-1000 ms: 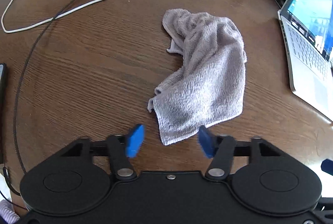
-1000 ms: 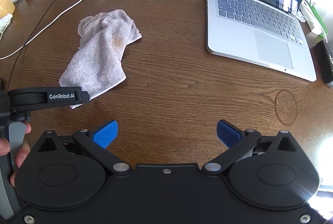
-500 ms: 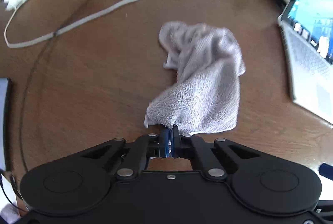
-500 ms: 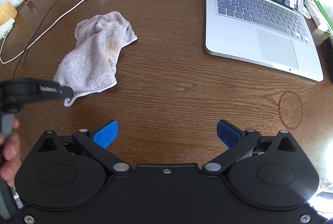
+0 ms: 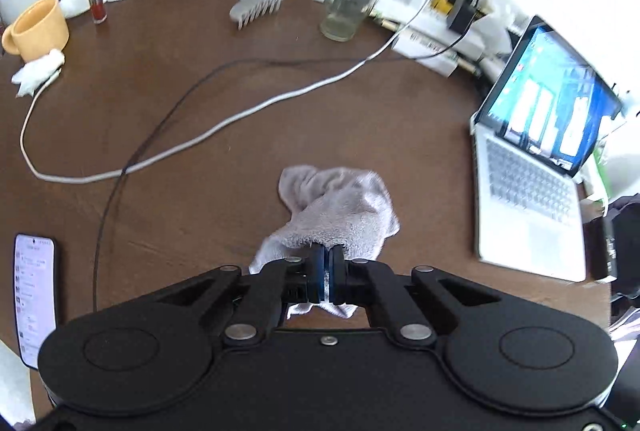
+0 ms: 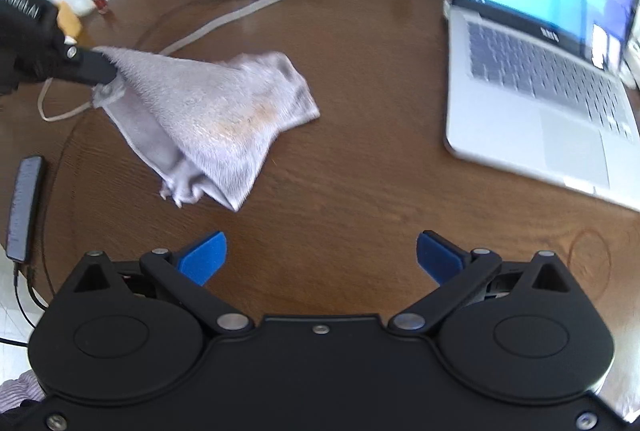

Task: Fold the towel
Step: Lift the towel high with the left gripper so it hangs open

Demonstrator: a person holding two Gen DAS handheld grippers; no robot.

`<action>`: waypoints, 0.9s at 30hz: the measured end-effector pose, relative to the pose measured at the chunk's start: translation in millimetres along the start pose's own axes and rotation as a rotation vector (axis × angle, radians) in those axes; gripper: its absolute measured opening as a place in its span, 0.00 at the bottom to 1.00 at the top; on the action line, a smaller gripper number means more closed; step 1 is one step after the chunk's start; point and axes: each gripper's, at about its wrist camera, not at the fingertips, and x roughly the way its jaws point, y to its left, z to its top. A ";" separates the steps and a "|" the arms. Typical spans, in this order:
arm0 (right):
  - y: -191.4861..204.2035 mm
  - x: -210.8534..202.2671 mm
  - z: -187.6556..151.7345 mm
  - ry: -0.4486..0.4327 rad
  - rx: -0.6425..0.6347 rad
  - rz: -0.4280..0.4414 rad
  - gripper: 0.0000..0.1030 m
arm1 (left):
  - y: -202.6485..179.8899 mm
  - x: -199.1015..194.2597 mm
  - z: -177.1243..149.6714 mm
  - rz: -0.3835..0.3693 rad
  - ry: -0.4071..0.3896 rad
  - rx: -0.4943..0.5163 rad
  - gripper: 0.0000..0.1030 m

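Note:
A grey terry towel (image 5: 340,207) hangs crumpled from my left gripper (image 5: 326,271), which is shut on its near corner and holds it lifted off the brown wooden table (image 5: 200,191). In the right wrist view the towel (image 6: 208,111) drapes down from the left gripper (image 6: 108,73) at the left, its lower part near or on the table. My right gripper (image 6: 320,255) is open and empty, low over the table, to the right and nearer than the towel.
An open laptop (image 6: 540,83) stands at the right. A white cable (image 5: 224,123) and a black cable (image 5: 132,159) cross the table behind the towel. A phone (image 5: 34,295) lies at the left. A yellow mug (image 5: 38,27), a glass (image 5: 346,7) and clutter line the back.
My left gripper closed on the towel's near corner and has lifted it up and back. The right gripper stayed open and moved closer to the towel.

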 end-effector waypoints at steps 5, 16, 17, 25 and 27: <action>12.7 -3.5 9.3 -0.057 -0.044 0.049 0.99 | -10.0 -19.0 15.4 -0.003 -0.025 0.041 0.01; 42.2 -15.1 23.7 -0.155 -0.120 0.113 0.99 | -38.8 -67.5 48.6 -0.038 -0.135 0.137 0.01; 43.8 -15.9 25.4 -0.162 -0.121 0.118 0.99 | -40.3 -70.7 51.0 -0.039 -0.143 0.139 0.01; 59.5 -20.4 32.4 -0.194 -0.133 0.174 0.99 | -49.1 -93.4 63.4 -0.051 -0.207 0.160 0.01; 62.2 -19.9 35.8 -0.201 -0.128 0.195 0.99 | -51.5 -99.1 64.9 -0.056 -0.224 0.170 0.01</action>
